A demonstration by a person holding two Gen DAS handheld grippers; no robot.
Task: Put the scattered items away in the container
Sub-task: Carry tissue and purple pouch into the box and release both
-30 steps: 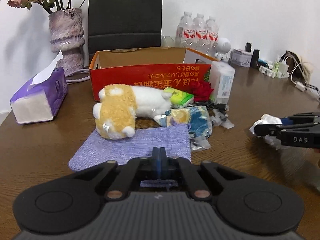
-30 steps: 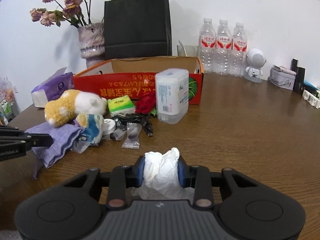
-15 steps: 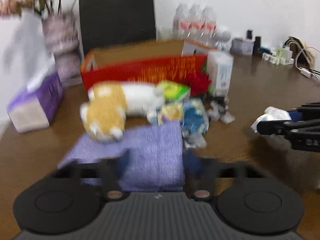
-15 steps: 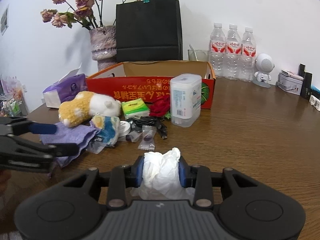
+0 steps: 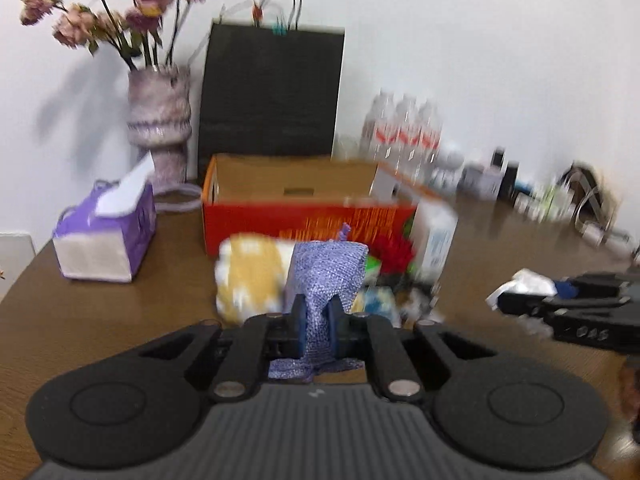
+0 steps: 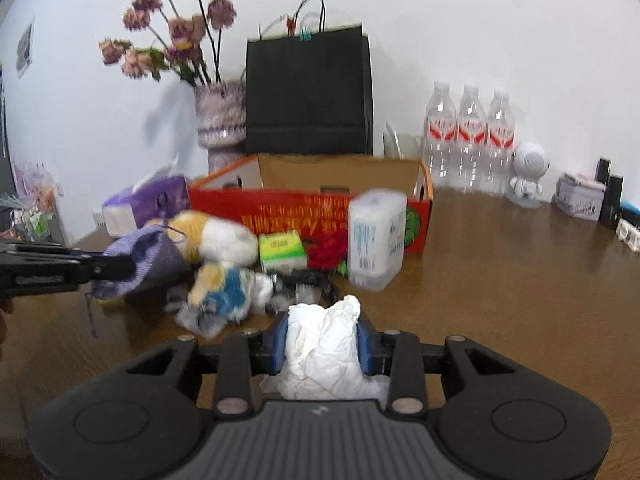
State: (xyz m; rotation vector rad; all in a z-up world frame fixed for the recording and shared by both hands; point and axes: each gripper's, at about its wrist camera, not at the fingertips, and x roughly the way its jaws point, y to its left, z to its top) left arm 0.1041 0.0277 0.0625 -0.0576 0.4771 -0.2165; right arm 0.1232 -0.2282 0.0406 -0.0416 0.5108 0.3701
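Lilac woven fabric, a small drawstring pouch (image 5: pixel 320 280), is pinched between the fingers of the left gripper (image 5: pixel 316 314) and hangs clear of the brown wooden table (image 6: pixel 520 280), while the right gripper (image 6: pixel 322 344) squeezes a crumpled white tissue wad (image 6: pixel 320 352). Beyond them lie a yellow-and-white plush toy (image 6: pixel 218 236), a green tissue packet (image 6: pixel 282 249) and a white plastic canister (image 6: pixel 376 238), just before the red, open-topped cardboard box (image 6: pixel 304 204). Behind stand 3 clear water bottles (image 6: pixel 470 140).

At lower centre, the left tool (image 5: pixel 316 314) pinches a purple woven pouch (image 5: pixel 326 270), bunched upright between its blue pads. Behind it lie a blurred yellow-and-white plush toy (image 5: pixel 250 276) and the red cardboard box (image 5: pixel 280 220). At right, the right tool (image 5: pixel 520 300) holds crumpled white tissue (image 5: pixel 528 282) above the counter (image 5: pixel 80 320).
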